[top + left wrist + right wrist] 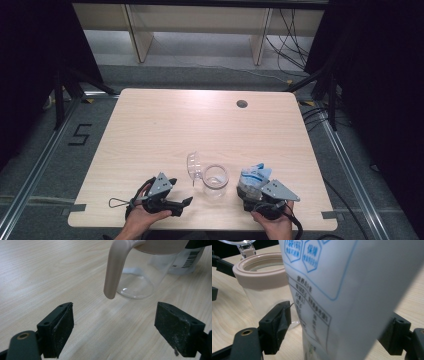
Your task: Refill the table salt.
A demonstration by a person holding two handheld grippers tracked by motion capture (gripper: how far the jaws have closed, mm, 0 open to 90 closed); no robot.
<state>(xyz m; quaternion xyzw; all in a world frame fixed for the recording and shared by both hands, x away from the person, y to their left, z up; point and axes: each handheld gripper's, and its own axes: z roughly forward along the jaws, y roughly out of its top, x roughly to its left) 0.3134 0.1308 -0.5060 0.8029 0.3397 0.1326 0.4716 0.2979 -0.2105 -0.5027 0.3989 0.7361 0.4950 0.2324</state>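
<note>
Two hand-held grippers noted at the near edge of the table [175, 120], one per hand.

Left gripper [187, 201]: resting low over the tabletop, aimed rightward at the clear jar [215, 180]. Jaws released and spread wide in the left gripper view, nothing between them but bare wood. Jar seen just ahead of the jaws in that view, with its beige handle [116, 270] hanging down the side and ending short of the tabletop.

Right gripper [250, 192]: aimed away from the person, with the white and blue pouch [255, 176] standing between its jaws, just right of the jar. In the right gripper view, pouch close to the camera and leaning, covering the inner face of the right-hand jaw; left-hand jaw at the pouch's edge. Cannot tell whether the pads press on the pouch or merely flank it.

Jar: upright on the table between the two grippers, near the front edge, with a beige rim and no visible contents. Clear lid [194, 166] swung open and standing up at its far left side. Printed panel and barcode legible on the pouch; text too small to read.
</note>
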